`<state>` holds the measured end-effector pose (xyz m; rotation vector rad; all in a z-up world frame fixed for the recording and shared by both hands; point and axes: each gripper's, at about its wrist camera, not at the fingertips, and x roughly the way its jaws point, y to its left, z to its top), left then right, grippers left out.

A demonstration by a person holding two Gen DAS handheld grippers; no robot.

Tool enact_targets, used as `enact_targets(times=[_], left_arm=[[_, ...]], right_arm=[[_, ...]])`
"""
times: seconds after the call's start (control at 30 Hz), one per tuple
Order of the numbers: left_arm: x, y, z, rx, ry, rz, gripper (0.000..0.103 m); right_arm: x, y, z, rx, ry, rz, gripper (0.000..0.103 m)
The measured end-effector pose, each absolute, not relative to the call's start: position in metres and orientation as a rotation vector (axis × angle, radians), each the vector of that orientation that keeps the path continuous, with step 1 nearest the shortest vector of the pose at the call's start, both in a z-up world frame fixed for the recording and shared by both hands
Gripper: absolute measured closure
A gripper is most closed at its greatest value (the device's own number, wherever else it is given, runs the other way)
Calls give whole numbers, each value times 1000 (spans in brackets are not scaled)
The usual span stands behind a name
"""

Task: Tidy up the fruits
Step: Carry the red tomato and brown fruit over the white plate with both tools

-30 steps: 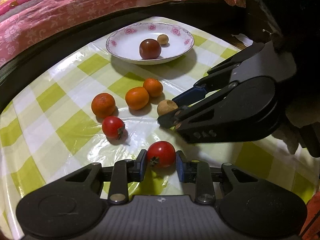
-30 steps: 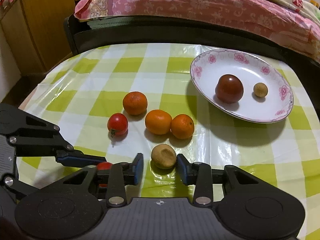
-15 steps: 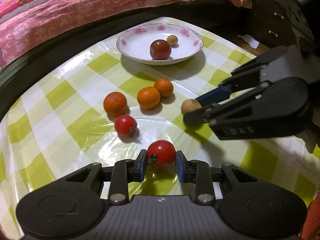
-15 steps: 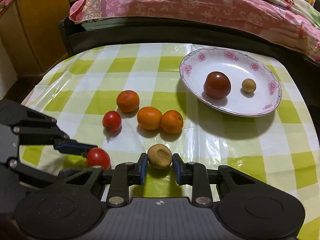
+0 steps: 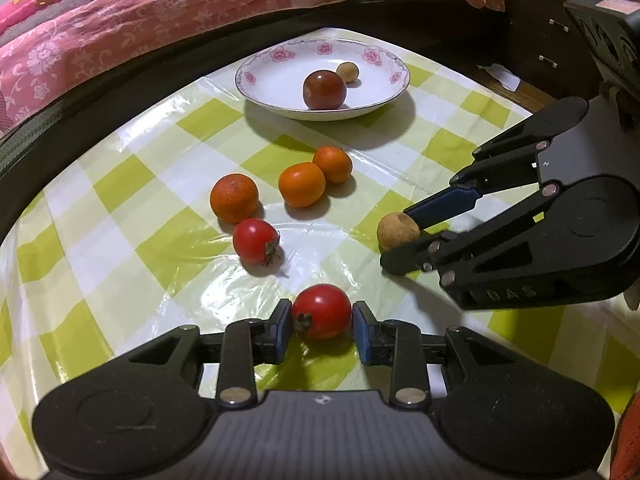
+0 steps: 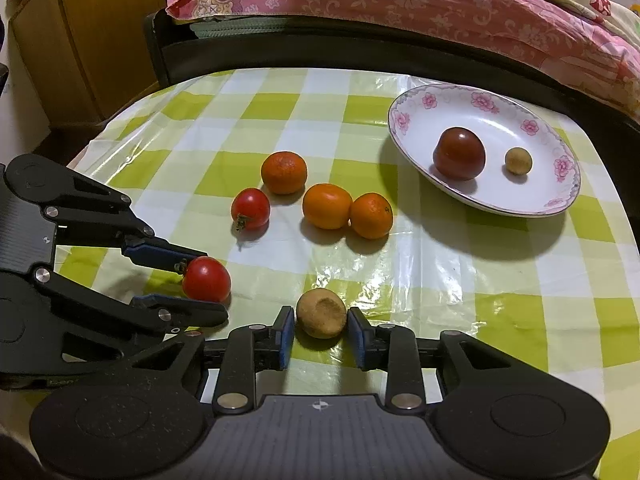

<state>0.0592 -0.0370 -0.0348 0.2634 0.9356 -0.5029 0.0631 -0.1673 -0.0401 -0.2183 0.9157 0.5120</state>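
Gripping: both sides loaded, low over bench (image 5: 120, 216)
left gripper (image 5: 321, 322): fingers clamped on red tomato (image 5: 322, 311)
right gripper (image 6: 321, 330): fingers clamped on brown fruit (image 6: 321, 313)
plate (image 6: 532, 144): dark tomato (image 6: 459, 153), small brown fruit (image 6: 518, 161)

We see a red tomato (image 5: 321, 311) at 6 o'clock, a tan longan (image 6: 321, 313) at 3, three oranges (image 5: 302, 189) and another tomato (image 5: 255, 240) centred, two fruits on the plate (image 5: 376, 94) at 12.

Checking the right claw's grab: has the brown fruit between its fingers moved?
Cannot tell: the brown fruit sits farther from the plate, but the camera moved too.
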Motion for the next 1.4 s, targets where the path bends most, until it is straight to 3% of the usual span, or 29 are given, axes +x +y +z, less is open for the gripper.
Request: enact_targets(times=[0.13,0.47,0.73,1.4], left_arm=[[58,-37,-35,284,919,-502,56],[49,-34,-36,313,898,-517,55],[52,-33,-35,291,909,-509,65],[75,-44,-16,229,893,-520,65]], right_arm=[[62,-168,-40,-219,913,519,72],[61,-166,-40,-235,898,523,72],[62,-164,-40,-249,896,503,80],[61,-171,-28,-207,879,497,80]])
